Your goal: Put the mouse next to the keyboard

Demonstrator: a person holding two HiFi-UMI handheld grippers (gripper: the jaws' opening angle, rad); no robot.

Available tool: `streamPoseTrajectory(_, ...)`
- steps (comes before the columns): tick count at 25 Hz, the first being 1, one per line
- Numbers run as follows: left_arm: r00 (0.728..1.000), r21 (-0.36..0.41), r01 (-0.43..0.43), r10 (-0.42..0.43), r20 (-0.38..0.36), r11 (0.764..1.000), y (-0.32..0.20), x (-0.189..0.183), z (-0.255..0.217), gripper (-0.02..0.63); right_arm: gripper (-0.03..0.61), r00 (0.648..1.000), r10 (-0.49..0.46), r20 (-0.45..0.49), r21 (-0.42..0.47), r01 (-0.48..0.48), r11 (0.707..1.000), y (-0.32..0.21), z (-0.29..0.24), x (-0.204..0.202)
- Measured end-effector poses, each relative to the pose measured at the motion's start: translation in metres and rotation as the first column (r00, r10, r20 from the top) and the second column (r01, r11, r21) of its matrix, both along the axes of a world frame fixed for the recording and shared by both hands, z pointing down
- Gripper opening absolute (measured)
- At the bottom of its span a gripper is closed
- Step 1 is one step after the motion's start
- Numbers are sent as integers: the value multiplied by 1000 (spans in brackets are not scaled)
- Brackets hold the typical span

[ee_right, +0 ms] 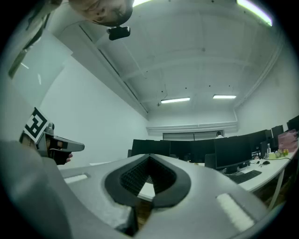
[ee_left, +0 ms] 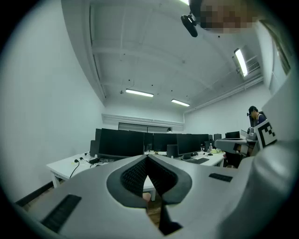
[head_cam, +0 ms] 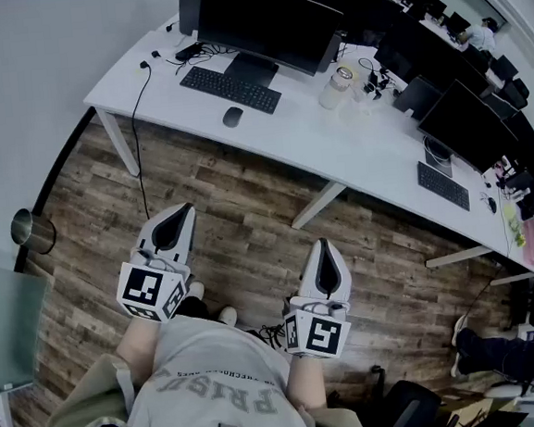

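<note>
A dark mouse (head_cam: 232, 116) lies on the long white desk (head_cam: 326, 147), just in front of a black keyboard (head_cam: 230, 88) that sits before a wide dark monitor (head_cam: 264, 20). Both grippers hang over the wood floor, well short of the desk. My left gripper (head_cam: 185, 209) is shut and holds nothing. My right gripper (head_cam: 323, 246) is shut too, also with nothing in it. In the left gripper view the left gripper (ee_left: 146, 156) has its tips together, with the desk (ee_left: 70, 163) and monitors (ee_left: 120, 143) far ahead. In the right gripper view the right gripper (ee_right: 149, 157) faces a row of monitors (ee_right: 191, 149).
A cable (head_cam: 137, 126) drops from the desk's left end to the floor. A white jar (head_cam: 339, 84) stands right of the monitor. A second keyboard (head_cam: 443, 186) lies further right. A round bin (head_cam: 33, 230) stands at the left wall. Another person's legs (head_cam: 488, 347) show at lower right.
</note>
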State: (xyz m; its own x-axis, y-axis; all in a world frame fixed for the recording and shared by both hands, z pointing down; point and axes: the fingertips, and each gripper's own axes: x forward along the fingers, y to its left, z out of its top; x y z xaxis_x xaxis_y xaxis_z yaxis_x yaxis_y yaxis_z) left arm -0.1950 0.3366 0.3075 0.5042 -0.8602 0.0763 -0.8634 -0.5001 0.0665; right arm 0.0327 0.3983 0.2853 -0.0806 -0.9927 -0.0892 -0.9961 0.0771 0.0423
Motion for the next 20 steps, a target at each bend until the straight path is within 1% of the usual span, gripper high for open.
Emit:
streamPoseTrajectory(15,1000,5,17,-17,14,1000,6,15,0,11,0,1000,-21,-4,7,21,1000,-1,0,13)
streamPoseTrajectory(18,1000,5,18,-18,18,1000,9,17,-2,11,0,1000,-7,23,16,6,1000,-2,-1,21)
streamPoseTrajectory(20,1000,1,25,-25,19,1000,10,15,-4,11,0,997,-9,78,42,5,999,0,-4,26)
